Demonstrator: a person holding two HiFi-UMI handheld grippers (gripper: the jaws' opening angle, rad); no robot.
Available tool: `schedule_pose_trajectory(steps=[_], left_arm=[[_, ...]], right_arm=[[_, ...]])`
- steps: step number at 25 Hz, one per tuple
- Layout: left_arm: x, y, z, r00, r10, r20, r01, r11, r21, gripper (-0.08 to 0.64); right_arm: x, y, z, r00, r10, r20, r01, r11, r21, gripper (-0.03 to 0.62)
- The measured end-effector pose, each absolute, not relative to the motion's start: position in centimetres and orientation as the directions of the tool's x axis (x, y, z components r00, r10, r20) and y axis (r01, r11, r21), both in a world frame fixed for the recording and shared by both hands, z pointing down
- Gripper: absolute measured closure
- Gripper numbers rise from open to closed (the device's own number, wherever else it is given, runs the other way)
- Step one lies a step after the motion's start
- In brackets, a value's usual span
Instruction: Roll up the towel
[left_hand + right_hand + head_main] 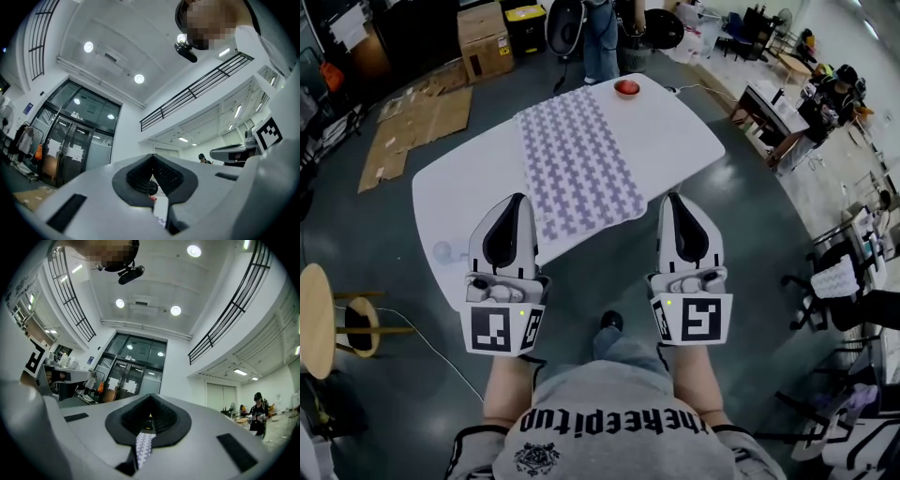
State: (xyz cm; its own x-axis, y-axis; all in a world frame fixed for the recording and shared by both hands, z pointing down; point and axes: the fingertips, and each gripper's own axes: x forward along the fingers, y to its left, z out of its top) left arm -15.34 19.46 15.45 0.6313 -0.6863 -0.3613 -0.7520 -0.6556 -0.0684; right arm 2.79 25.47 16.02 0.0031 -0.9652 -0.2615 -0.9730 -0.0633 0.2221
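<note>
Fingers of left gripper (516, 202) and right gripper (677, 200) clenched tight, nothing pinched in either. White table (675, 131) ahead of the person. Purple-and-white patterned towel (577, 164) lies flat and unrolled down the table's middle, far edge to near edge. Grippers flank its near end over the table's near edge, not touching it. Red button (626, 87) sits by the towel's far right corner.

Towel (578, 169): soft cloth, textured weave. Table (675, 122): smooth, matt white top. Red button (626, 88): glossy plastic. Floor (750, 225): polished, slightly reflective.
</note>
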Motion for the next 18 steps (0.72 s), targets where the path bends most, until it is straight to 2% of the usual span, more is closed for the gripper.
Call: schedule_pose_trajectory(steps=[13,18], left_arm=[[-9.1,12.2,15.3,0.55,-0.752,-0.363,-0.823,-0.563,-0.081,0.554],[-7.9,10.6,16.2,0.519,-0.78,-0.348,-0.847,-0.526,-0.085,0.555]], right_arm=[[9.4,15.9,15.8,-0.119,-0.958,-0.262,-0.968,0.053,0.245,0.591],[10.5,13.3,17.3,-0.181,-0.958,-0.223,-0.957,0.119,0.264,0.591]])
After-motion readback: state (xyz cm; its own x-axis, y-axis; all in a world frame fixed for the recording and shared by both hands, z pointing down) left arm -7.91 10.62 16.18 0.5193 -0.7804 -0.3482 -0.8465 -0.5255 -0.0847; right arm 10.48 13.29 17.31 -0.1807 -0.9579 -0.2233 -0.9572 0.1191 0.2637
